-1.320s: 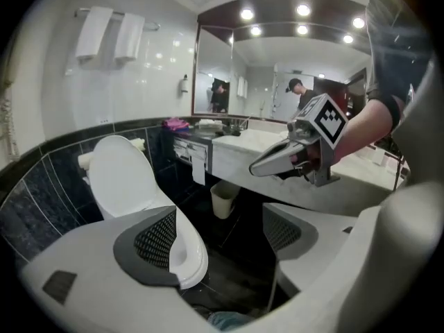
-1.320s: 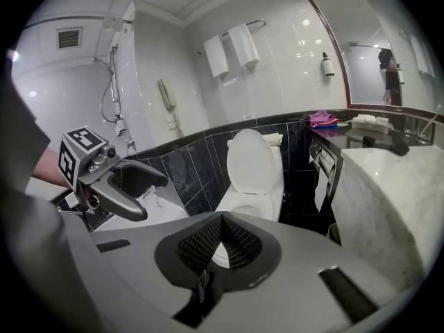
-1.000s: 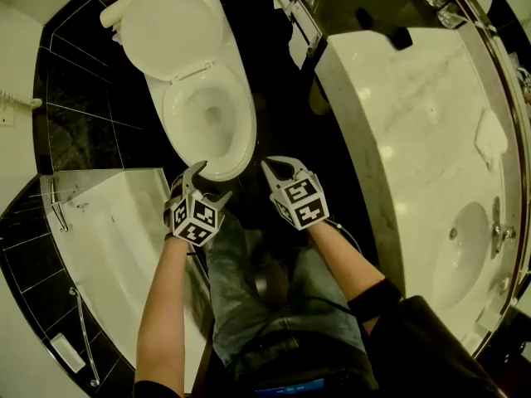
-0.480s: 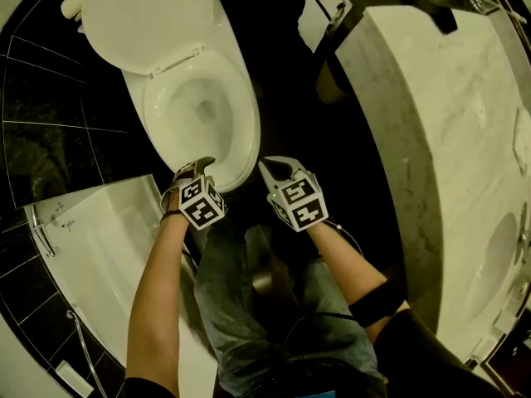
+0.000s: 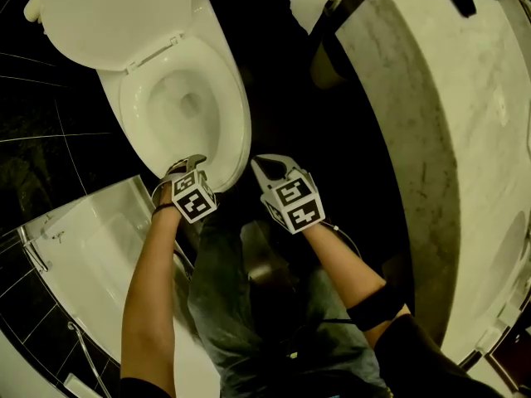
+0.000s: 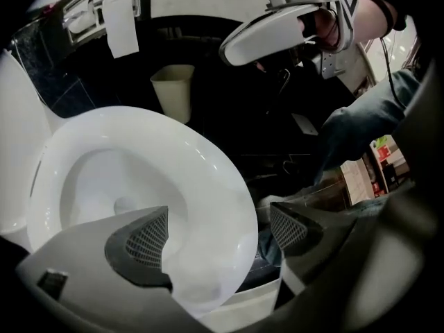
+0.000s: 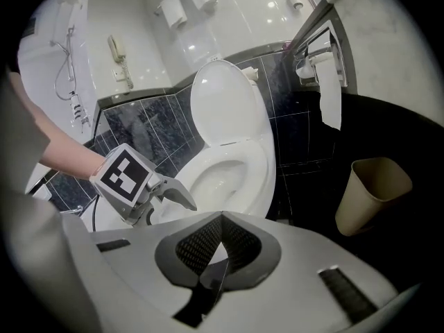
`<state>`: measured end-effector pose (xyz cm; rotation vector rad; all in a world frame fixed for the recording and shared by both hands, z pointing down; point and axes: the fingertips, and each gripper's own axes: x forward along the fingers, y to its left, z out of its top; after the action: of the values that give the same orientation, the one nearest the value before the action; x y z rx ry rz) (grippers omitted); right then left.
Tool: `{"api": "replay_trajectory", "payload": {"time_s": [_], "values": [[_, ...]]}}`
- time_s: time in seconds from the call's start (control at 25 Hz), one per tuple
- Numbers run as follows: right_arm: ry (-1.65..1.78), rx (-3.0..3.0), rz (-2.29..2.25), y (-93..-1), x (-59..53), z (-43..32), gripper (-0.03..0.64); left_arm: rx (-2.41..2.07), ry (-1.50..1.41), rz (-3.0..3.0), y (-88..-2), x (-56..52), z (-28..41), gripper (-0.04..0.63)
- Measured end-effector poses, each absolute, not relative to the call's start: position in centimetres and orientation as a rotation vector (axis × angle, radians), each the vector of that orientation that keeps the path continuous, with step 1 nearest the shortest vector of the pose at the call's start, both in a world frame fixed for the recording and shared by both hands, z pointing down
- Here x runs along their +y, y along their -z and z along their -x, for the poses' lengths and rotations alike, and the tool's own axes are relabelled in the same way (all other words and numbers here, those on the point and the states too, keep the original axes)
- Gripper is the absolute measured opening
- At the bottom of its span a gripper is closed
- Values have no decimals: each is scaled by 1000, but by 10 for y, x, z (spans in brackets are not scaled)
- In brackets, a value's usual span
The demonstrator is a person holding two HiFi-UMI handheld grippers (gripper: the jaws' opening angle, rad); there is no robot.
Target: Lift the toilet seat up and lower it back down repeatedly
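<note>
The white toilet stands with its lid (image 5: 108, 15) raised against the wall and its seat (image 5: 232, 114) lying flat on the bowl. My left gripper (image 5: 184, 172) points steeply down at the seat's front edge. Its jaws have just been widening and stand open astride the seat rim (image 6: 208, 165), one pad over the bowl and one outside, neither pressing. My right gripper (image 5: 264, 168) hovers just right of the toilet's front, shut with nothing in it; its pads (image 7: 220, 217) meet. In the right gripper view the left gripper (image 7: 166, 193) sits at the seat (image 7: 260, 165) below the lid (image 7: 222, 103).
A beige waste bin (image 7: 371, 186) stands on the dark floor right of the toilet, below a paper holder (image 7: 326, 82). The marble vanity counter (image 5: 448, 98) runs along the right. A white bathtub (image 5: 91, 239) lies at the left. The person's jeans (image 5: 241, 305) are behind the grippers.
Both grippers have sunk toward the toilet. The left one has come from short of the bowl onto the seat's front edge and tipped downward. The head camera has leaned in closer.
</note>
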<state>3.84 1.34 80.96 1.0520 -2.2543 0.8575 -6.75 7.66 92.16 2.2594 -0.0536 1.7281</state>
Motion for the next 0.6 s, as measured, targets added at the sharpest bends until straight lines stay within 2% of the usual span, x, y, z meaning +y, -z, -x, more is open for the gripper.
{"api": "replay_trajectory", "payload": {"time_s": [0.28,0.6], "values": [[-883,-2233,-1062,-822,17,-46,16,41,-1682,-2198,-928,78,63,337],[-891,-2219,-1042,-831,22,-39,15,16,-1628,-2208,-926,79,62,325]]}}
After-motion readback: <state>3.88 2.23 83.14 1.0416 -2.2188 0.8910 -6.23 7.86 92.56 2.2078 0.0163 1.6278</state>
